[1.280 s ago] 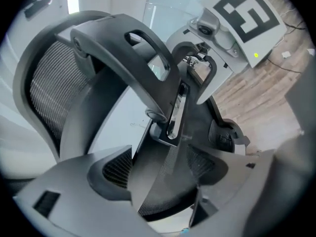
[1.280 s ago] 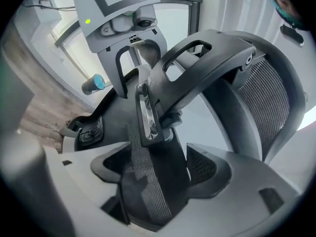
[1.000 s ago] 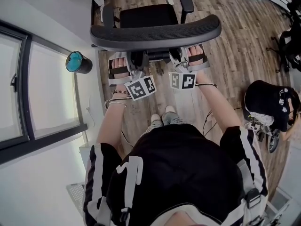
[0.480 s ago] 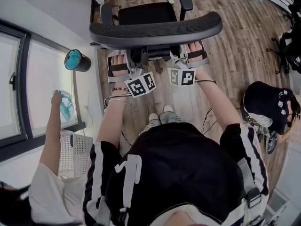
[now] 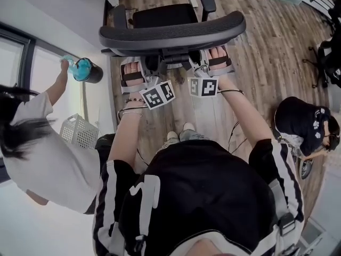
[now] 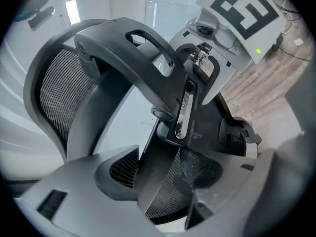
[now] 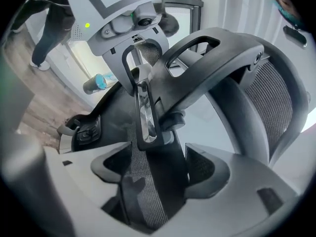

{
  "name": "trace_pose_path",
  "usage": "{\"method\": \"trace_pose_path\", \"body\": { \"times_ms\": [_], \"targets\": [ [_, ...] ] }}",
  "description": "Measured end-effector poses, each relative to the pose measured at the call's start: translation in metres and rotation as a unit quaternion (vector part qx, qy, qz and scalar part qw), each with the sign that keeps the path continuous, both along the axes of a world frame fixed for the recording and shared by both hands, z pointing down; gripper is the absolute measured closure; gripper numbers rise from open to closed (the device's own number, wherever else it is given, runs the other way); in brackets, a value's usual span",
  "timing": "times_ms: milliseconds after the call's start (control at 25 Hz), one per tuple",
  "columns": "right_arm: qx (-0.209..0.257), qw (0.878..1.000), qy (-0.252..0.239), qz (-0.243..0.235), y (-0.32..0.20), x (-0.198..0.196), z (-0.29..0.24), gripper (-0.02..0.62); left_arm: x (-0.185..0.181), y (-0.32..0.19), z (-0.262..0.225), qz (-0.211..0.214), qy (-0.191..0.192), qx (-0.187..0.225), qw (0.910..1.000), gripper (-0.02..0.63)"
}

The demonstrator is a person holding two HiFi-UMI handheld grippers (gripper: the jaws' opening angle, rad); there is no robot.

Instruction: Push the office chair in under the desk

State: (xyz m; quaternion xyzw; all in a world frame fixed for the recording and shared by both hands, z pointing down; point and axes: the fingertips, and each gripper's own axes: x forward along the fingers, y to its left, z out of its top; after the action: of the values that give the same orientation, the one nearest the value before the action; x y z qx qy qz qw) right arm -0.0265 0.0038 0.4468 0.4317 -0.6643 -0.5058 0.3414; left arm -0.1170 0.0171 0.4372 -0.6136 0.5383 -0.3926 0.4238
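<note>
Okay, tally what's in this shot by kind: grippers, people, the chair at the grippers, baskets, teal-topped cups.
Grippers: 2 (left gripper, right gripper)
People: 3 (wearer, bystander in white, bystander in black cap)
Office chair: 1
Basket: 1
Teal-topped cup: 1
Total: 8

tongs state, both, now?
Left tongs: just been closing, clamped on chair back.
Right tongs: clamped on chair back too.
</note>
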Motion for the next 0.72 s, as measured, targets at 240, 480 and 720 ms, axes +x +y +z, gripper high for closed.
{"method": "trace_pose_path", "body": {
  "times_ms": [240, 480, 720],
  "targets": [
    [0.001, 1.000, -0.005, -0.010, -0.013, -0.005, -0.002, 0.264, -0.005, -0.015, -0.001, -0.011, -0.003, -0.001, 0.9999, 0.360],
    [-0.002, 1.000, -0.013, -0.009, -0.026, -0.003, -0.003, 0.262, -0.002, -0.026, 0.001, 0.000, -0.030, 0.005, 0.9995, 0.360],
    [-0.008, 1.000, -0.010, -0.003, -0.035, -0.011, -0.002, 0.261, -0.010, -0.036, 0.000, -0.006, -0.027, 0.018, 0.9995, 0.359]
  ]
}}
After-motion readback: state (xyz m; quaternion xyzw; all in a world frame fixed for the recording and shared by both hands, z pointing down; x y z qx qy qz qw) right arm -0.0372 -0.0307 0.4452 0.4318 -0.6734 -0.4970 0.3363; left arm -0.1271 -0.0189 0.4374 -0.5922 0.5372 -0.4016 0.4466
